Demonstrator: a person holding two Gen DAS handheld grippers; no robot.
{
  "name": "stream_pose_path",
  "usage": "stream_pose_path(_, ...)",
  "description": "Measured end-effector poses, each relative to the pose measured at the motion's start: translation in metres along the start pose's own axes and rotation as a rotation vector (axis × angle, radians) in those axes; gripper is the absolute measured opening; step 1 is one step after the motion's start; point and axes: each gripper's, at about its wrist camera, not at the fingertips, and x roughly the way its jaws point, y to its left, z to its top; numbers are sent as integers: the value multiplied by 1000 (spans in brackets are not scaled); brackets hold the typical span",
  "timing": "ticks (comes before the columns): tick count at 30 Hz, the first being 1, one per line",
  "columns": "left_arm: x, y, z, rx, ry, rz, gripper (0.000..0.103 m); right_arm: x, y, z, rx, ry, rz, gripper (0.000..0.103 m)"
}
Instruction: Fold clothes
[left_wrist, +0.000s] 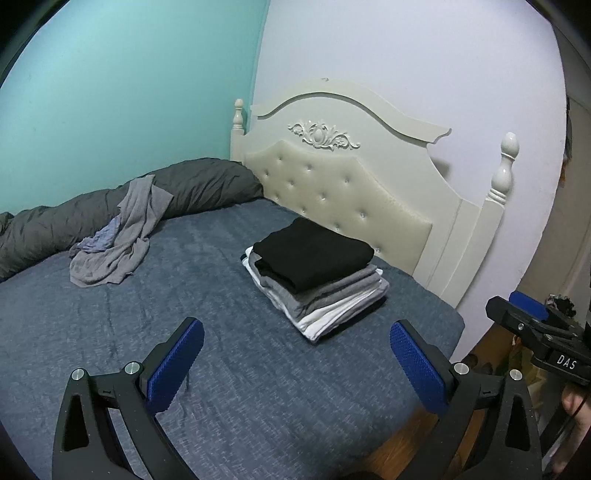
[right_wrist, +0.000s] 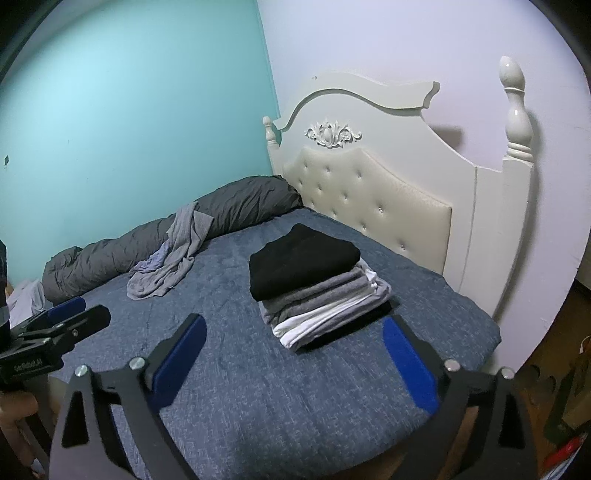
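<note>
A stack of folded clothes (left_wrist: 317, 277) (right_wrist: 314, 288) lies on the blue bed cover near the headboard, with a black garment on top, grey ones under it and white at the bottom. A crumpled grey garment (left_wrist: 114, 240) (right_wrist: 166, 266) lies unfolded at the far left, partly over a dark grey duvet roll. My left gripper (left_wrist: 295, 354) stands open over the near part of the bed, nothing between its blue pads. My right gripper (right_wrist: 295, 350) is also open and empty, just short of the stack. Each gripper shows at the edge of the other's view.
The cream tufted headboard (left_wrist: 343, 192) with turned posts stands behind the stack. A rolled dark grey duvet (left_wrist: 92, 210) runs along the teal wall. The bed's near right corner drops to a wooden floor (left_wrist: 391, 446). Clutter lies at the far right edge.
</note>
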Motion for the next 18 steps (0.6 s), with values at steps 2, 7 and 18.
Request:
stream_pose_path(2, -4, -1, -2, 5, -7, 1, 103, -4, 2, -2, -6, -12, -11, 98)
stream_pose_path(7, -10, -1, -9, -15, -10, -1, 103, -11, 6, -9, -6, -10, -16, 98)
stream_pose_path(18, -26, 2, -18, -36, -24, -5, 103, -28, 18, -23, -24, -8, -18, 98)
